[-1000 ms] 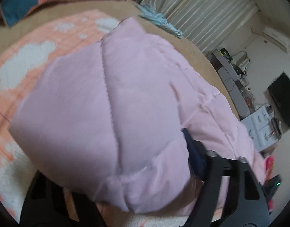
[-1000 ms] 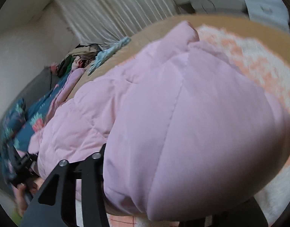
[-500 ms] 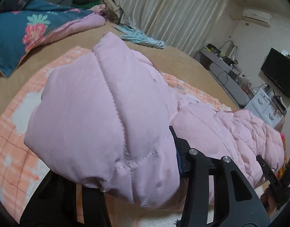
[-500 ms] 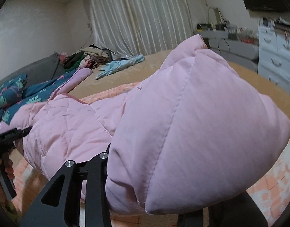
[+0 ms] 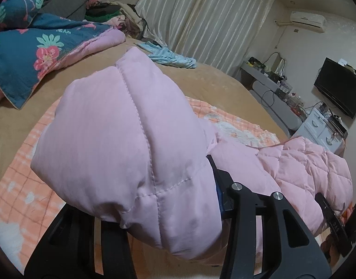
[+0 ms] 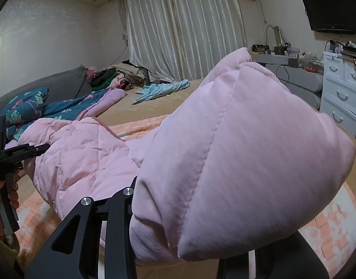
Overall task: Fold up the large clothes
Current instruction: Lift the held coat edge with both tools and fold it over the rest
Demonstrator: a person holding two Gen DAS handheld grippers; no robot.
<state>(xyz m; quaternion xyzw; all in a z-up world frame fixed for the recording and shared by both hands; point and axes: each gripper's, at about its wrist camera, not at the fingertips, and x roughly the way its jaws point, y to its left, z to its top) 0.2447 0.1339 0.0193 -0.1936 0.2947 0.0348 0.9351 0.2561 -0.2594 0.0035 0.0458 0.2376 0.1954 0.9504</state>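
A pink quilted puffer jacket [image 5: 122, 139] bulges up between the fingers of my left gripper [image 5: 166, 220], which is shut on a padded edge of it. The rest of the jacket trails to the right over an orange checked blanket [image 5: 22, 186]. In the right wrist view the same jacket [image 6: 247, 151] swells over my right gripper [image 6: 189, 227], also shut on its edge. Both fingertips are hidden under the fabric. The held parts hang above the bed. A hand with the left gripper [image 6: 15, 155] shows at the left edge of the right wrist view.
The bed has a tan sheet [image 5: 212, 86]. On it lie a blue floral quilt [image 5: 34, 53], a light blue garment [image 5: 171, 57] and a clothes pile [image 6: 115, 76]. Beside the bed stand white drawers [image 6: 340, 93], a grey desk and a wall TV [image 5: 338, 88].
Both grippers have risen with the jacket edge and rolled level. More of the room and curtains shows. The jacket lifted off the orange blanket.
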